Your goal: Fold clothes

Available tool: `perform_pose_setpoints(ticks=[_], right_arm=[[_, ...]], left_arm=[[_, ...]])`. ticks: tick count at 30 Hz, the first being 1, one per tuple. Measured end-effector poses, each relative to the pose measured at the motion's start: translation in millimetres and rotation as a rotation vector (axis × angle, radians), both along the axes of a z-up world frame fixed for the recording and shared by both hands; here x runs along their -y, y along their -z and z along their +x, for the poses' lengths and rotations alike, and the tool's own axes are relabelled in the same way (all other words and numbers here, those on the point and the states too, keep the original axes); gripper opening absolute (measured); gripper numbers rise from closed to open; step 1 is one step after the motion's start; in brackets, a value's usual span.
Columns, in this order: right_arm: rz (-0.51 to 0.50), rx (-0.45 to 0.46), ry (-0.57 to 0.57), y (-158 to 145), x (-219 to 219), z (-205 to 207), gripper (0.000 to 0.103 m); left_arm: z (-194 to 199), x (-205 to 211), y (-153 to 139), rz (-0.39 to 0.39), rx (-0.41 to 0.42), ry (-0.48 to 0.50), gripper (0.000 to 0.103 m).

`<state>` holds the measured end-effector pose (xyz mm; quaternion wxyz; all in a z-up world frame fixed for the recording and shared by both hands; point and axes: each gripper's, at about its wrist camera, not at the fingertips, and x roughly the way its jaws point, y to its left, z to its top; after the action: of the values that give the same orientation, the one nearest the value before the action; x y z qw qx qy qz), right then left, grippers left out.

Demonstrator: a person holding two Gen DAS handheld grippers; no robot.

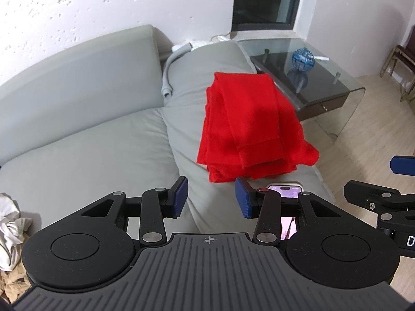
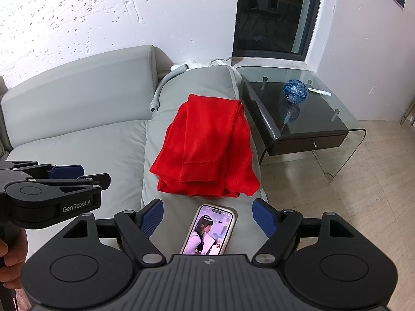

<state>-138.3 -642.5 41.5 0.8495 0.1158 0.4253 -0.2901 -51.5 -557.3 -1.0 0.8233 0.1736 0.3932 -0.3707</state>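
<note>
Red garment (image 1: pixel 249 127) lies folded into a long stack on the grey sofa (image 1: pixel 85 140) chaise, near its right edge beside the glass table (image 2: pixel 324 108); a sleeve or leg panel with its cuff lies on top, cuff end toward the grippers.

Left gripper (image 1: pixel 211 198): jaws wide apart, nothing between them; it hangs short of the stack's near edge, not touching. Right gripper (image 2: pixel 207 219): jaws likewise spread, empty; a lit phone (image 2: pixel 210 230) lies on the cushion between its fingers, untouched.

Key relation: garment sits straight ahead of both grippers; its long axis runs away from them, toward the wall; near short edge faces the fingers. From the left view the stack lies slightly right of centre; from the right view slightly left; so it is between the two, neither clearly nearer.

Judgement: folding looks far along; a last fold would likely carry the near edge forward over the far one; phone sits close to that edge and could be snagged.
</note>
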Motion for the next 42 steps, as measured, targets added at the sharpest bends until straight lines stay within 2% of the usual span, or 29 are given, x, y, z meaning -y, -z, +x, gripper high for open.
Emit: perform_pose_setpoints(ticks=[42], right_arm=[[0.011,-0.016,0.011,7.3,6.9,-3.9,0.075]], left_arm=[[-5.6,10.0,7.0,0.011,-0.015,0.013,0.046]])
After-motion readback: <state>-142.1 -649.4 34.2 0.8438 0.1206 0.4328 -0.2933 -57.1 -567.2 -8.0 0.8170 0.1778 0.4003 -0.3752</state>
